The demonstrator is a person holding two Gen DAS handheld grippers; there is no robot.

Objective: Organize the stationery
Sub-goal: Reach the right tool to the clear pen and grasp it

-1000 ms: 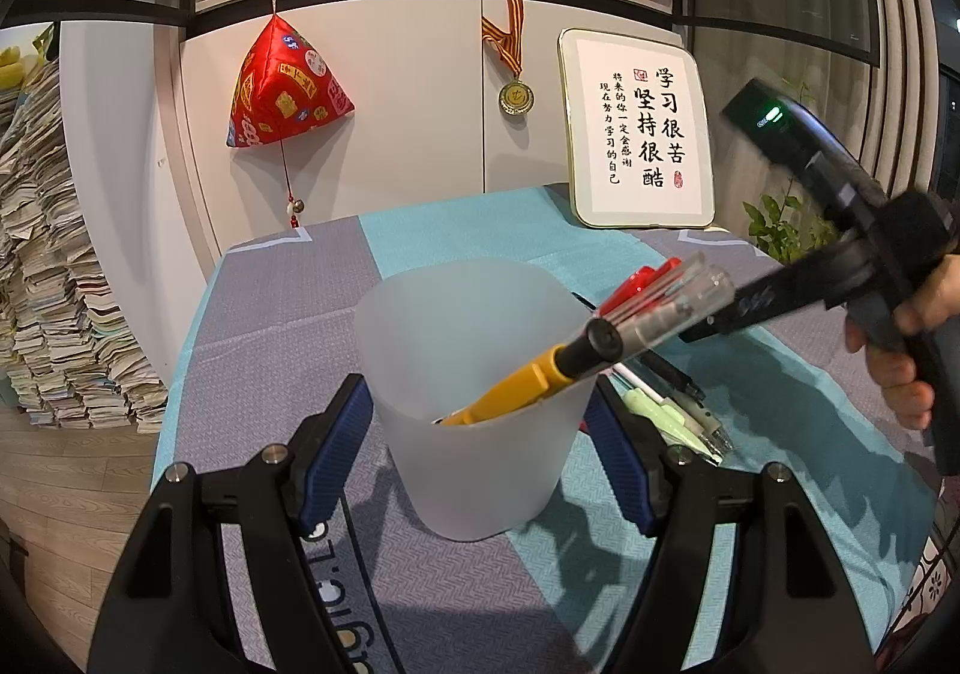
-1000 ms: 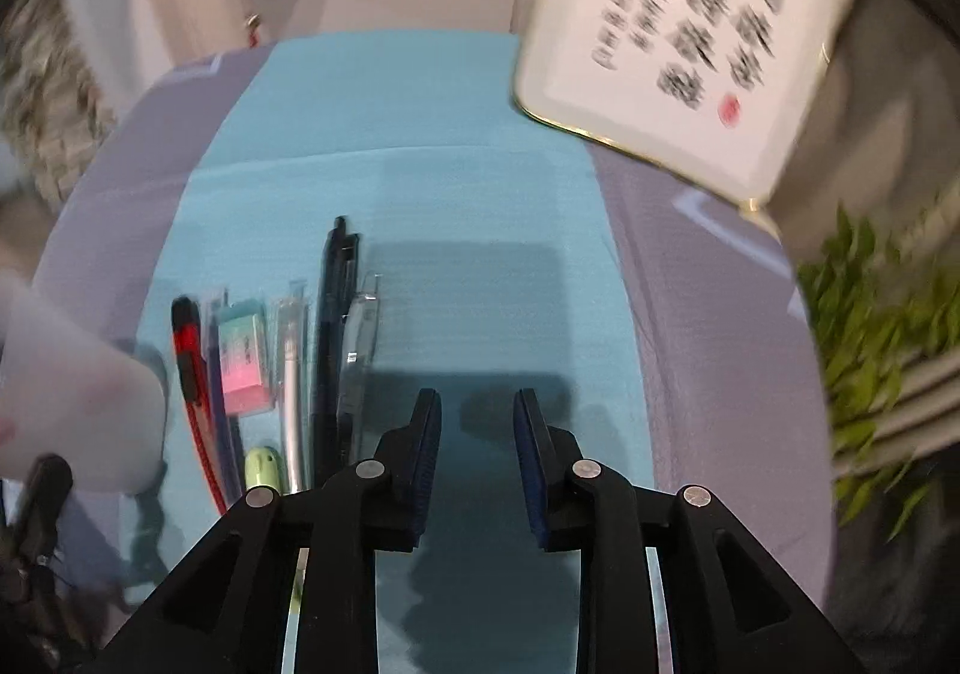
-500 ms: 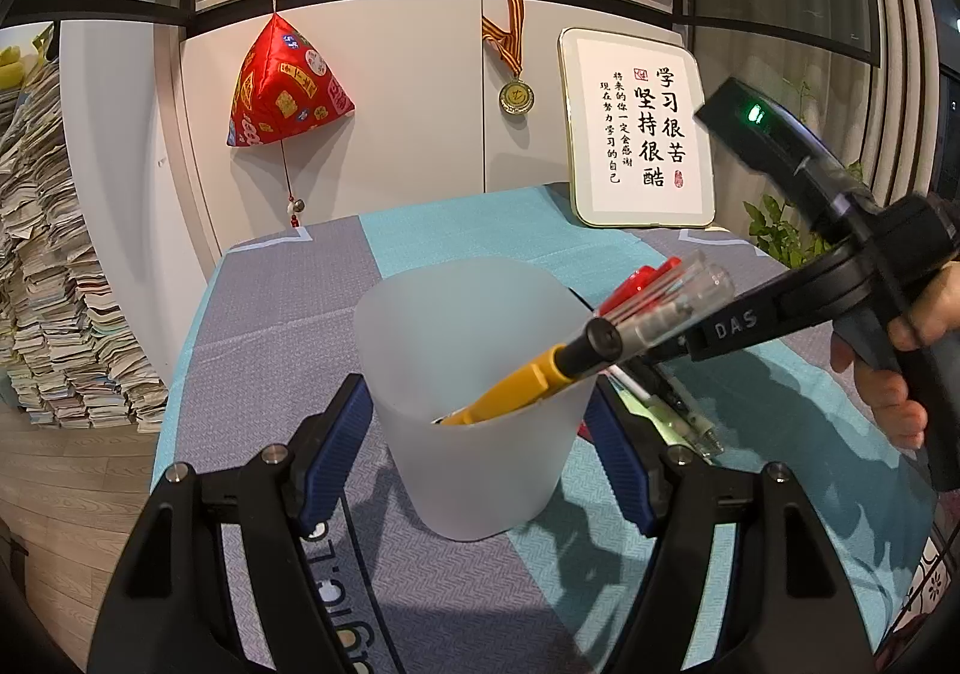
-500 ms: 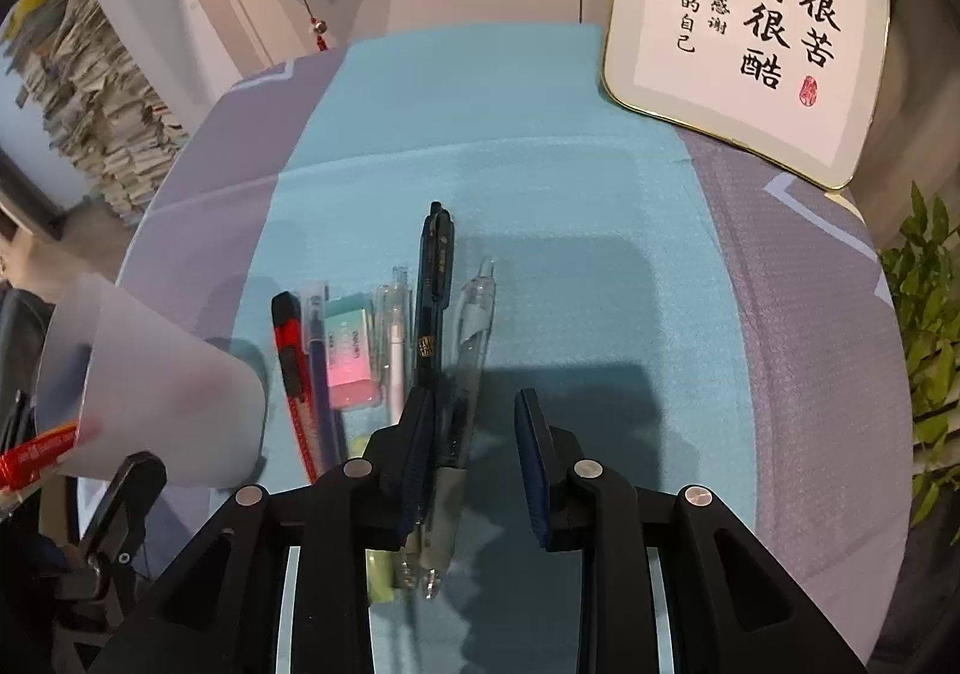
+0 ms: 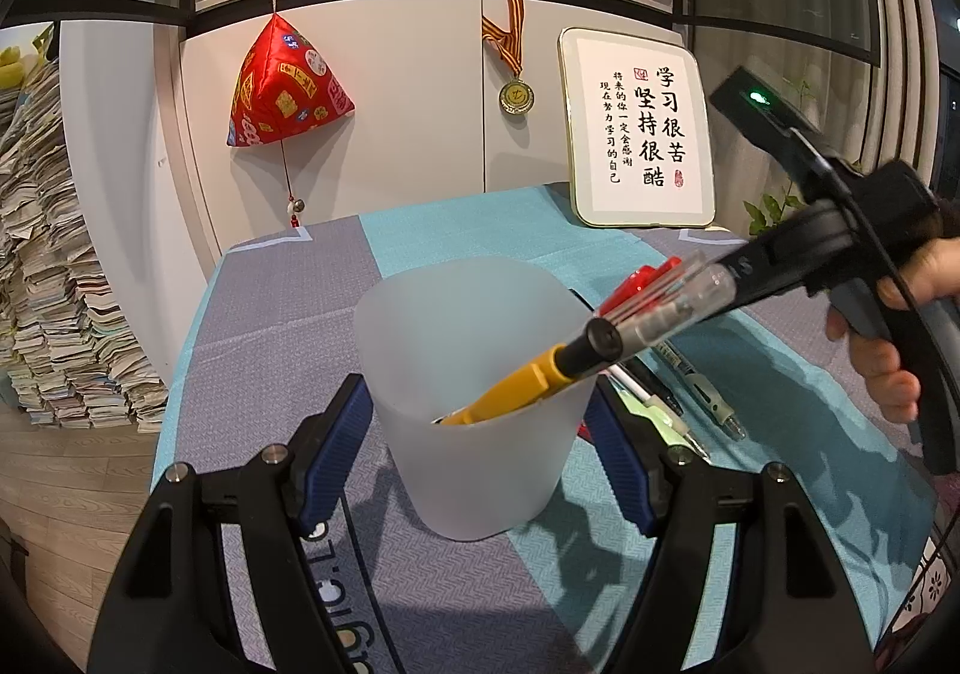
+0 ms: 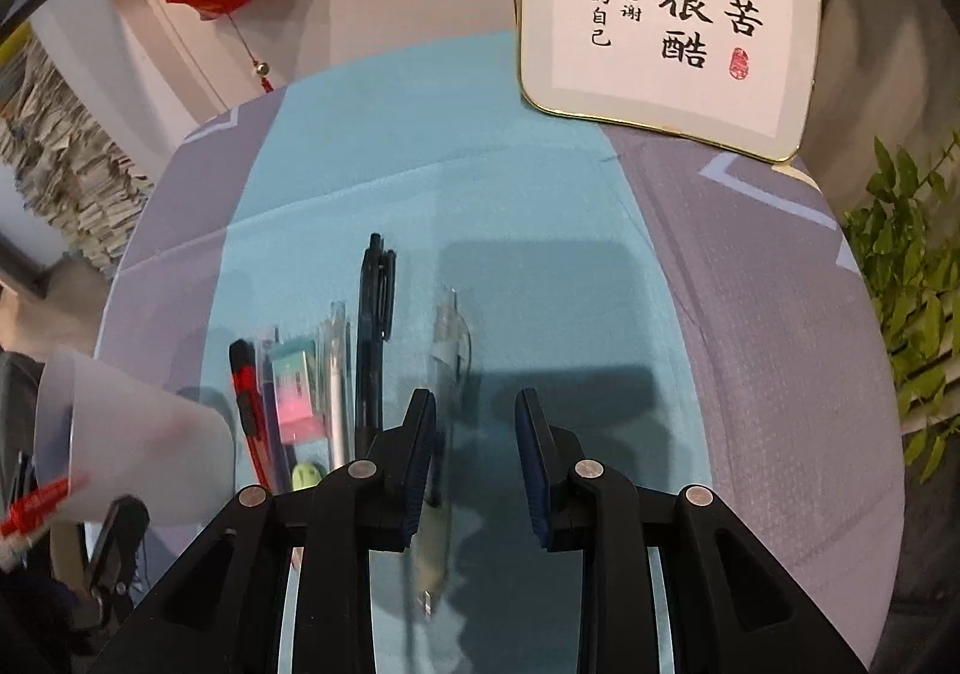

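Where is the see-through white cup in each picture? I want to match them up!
Left wrist view: the frosted cup stands in the middle, between the left gripper jaws, with pens sticking out of it.
Right wrist view: the same cup is at the far left edge, left of the row of pens on the table.
Shared landmark: the framed calligraphy sign, at the upper right in both.

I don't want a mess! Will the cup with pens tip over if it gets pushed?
Possibly. The frosted cup looks like light plastic, and its pens lean far over one rim, loading that side. The left gripper clamps it, so it probably stays put.
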